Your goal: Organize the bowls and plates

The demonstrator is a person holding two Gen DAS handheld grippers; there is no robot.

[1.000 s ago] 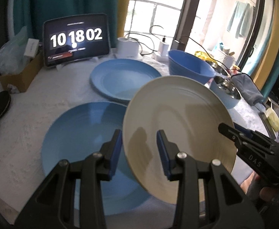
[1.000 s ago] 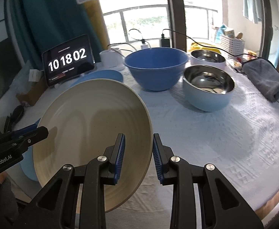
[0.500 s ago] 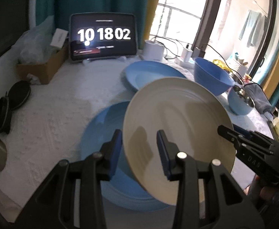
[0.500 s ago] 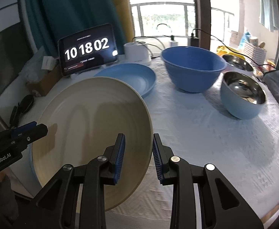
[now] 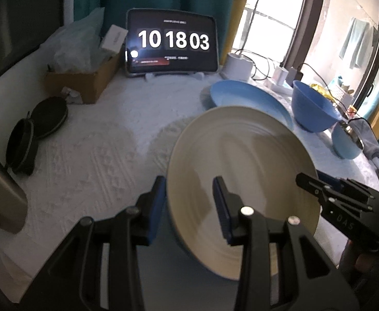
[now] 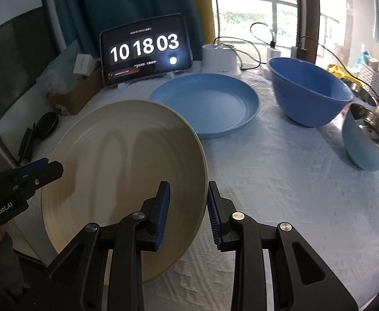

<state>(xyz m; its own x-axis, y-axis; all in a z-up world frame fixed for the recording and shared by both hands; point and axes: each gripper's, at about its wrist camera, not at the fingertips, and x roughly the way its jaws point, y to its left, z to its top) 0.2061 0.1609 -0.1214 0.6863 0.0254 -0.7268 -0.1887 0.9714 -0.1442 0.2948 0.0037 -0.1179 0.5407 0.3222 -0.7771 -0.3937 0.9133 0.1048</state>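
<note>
A large beige plate (image 5: 243, 181) is held tilted in the air by both grippers. My left gripper (image 5: 190, 202) is shut on its left rim, and my right gripper (image 6: 185, 208) is shut on its right rim. The plate also shows in the right wrist view (image 6: 122, 171). A blue plate (image 6: 205, 103) lies flat behind it on the white tablecloth. To its right stand a big blue bowl (image 6: 308, 93) and a small light-blue bowl with a steel inside (image 6: 368, 140). A second blue plate's rim barely shows under the beige plate in the left wrist view.
A tablet clock (image 6: 145, 49) stands at the back of the table. A cardboard box (image 5: 83, 83) and black round cases (image 5: 36, 127) lie at the left. A white device with cables (image 6: 220, 57) stands behind the plates. A grey towel (image 5: 365, 134) lies at the right.
Both grippers have carried the beige plate to the left and nearer the table's front edge. The large blue plate under it is now almost hidden. The grips are unchanged.
</note>
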